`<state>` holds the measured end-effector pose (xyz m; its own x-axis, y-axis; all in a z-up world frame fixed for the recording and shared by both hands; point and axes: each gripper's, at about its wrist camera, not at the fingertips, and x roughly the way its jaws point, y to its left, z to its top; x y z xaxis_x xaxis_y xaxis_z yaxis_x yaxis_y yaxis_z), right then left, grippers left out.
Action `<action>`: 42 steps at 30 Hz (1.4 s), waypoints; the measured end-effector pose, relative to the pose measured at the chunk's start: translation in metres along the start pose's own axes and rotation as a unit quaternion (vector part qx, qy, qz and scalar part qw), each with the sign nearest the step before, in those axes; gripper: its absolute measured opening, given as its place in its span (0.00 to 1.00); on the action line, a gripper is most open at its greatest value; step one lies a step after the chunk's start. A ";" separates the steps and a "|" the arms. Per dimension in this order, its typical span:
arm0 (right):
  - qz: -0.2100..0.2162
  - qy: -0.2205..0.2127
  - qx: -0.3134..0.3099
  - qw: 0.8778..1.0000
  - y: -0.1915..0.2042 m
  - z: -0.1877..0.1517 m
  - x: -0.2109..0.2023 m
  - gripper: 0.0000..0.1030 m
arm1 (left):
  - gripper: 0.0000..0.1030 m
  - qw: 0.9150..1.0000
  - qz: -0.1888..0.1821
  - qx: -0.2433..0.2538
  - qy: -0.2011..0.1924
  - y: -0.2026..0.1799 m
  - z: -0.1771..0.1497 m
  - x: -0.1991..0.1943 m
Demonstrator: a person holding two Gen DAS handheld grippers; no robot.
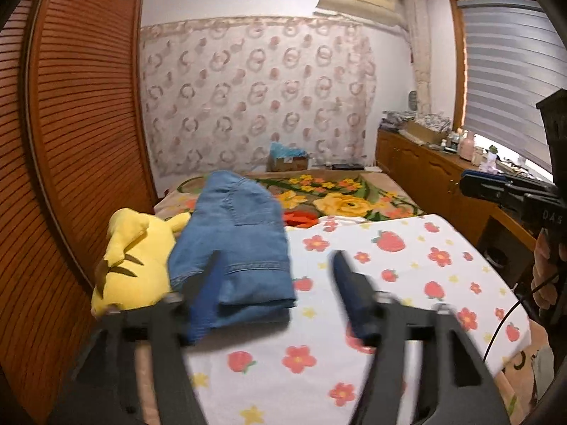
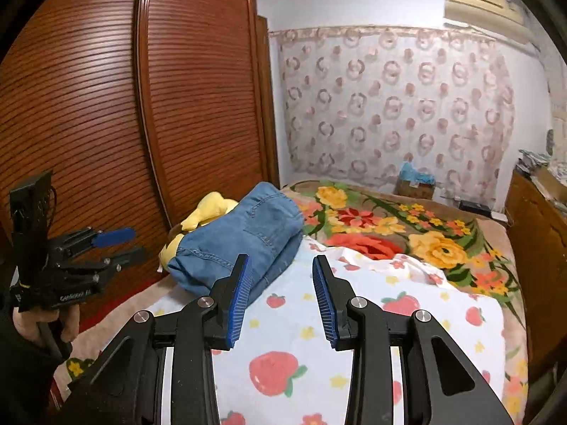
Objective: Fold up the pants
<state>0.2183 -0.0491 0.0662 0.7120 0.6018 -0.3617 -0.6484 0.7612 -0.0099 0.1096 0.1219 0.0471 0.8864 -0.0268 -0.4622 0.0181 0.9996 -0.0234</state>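
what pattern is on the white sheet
Red strawberries, pink flowers, small yellow stars on the white sheet; clearest in the right wrist view.

Bed set against a louvred wooden wardrobe, seen from its near end. A brown floral blanket with yellow, orange and red blooms covers the far part of the bed; a white strawberry-and-flower sheet overlies the near part, its rumpled far edge resting on the blanket. Folded blue denim pants lie at the wardrobe side, partly on the sheet and propped against a yellow plush toy that sits beside them along the bed's edge. Near the wall, a small cardboard box with blue contents stands beyond the blanket.
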 end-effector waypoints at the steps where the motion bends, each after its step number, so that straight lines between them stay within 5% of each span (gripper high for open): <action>1: -0.005 -0.003 0.000 1.000 0.000 -0.003 -0.007 0.36 | 0.80 1.000 -0.004 0.003 -0.006 -0.006 0.000 -0.003; 10: -0.048 -0.020 0.030 0.998 0.010 -0.033 -0.076 0.36 | 0.85 0.999 -0.001 0.024 -0.028 -0.051 0.007 -0.031; 20: -0.127 -0.037 0.048 0.990 0.050 -0.052 -0.137 0.58 | 0.85 0.999 -0.016 0.014 -0.041 -0.083 0.009 -0.064; 33: -0.162 -0.049 0.051 0.984 0.096 -0.054 -0.164 0.60 | 0.85 1.000 0.009 0.017 -0.024 -0.101 -0.007 -0.071; 42: -0.160 -0.050 0.059 0.984 0.088 -0.056 -0.165 0.60 | 0.85 1.000 0.011 0.015 -0.022 -0.105 -0.012 -0.073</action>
<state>0.0284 -0.0950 0.0729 0.9014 0.3429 -0.2644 -0.3553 0.9347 0.0010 0.0375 0.0191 0.0723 0.9065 -0.0042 -0.4221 0.0106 0.9999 0.0129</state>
